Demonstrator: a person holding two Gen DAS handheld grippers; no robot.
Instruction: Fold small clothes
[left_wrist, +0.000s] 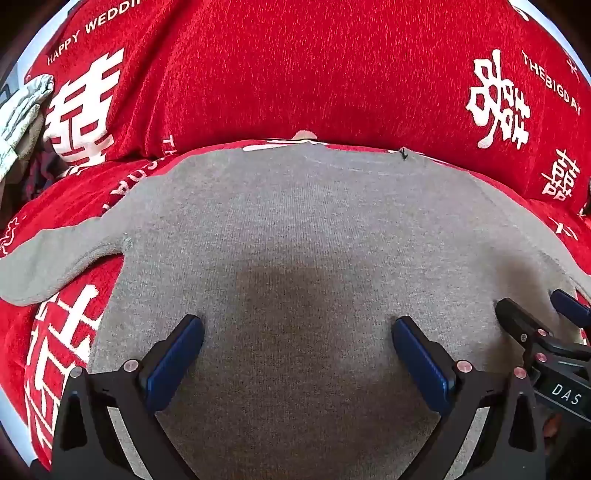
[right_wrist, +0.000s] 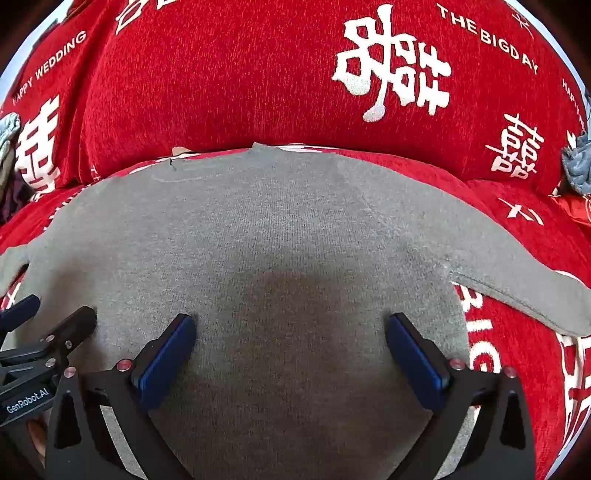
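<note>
Red chenille cover (left_wrist: 295, 74) with white double-happiness signs and the words HAPPY WEDDING and THE BIG DAY drapes a sofa seat and its backrest, and on the seat a grey top (left_wrist: 295, 229) lies spread flat, its far edge close to the crease where seat meets back. One sleeve (left_wrist: 55, 266) runs out to the left in the left view; the other sleeve (right_wrist: 524, 295) runs out to the right in the right view. Both tongs hang side by side above the near part of the top, near each other but apart. Left tongs (left_wrist: 297, 354) stand wide open, blue pads (left_wrist: 173, 365) spread with only grey knit between them, gripping nothing. Right tongs (right_wrist: 290, 350) are likewise wide open over the cloth, pads (right_wrist: 166, 362) apart and holding nothing. Whether the fingertips touch the fabric cannot be told. Each view catches the other tool at its edge. Pale folded cloth (left_wrist: 22, 122) sits at the far left of the cover, and a bluish bundle (right_wrist: 576, 170) at the far right
</note>
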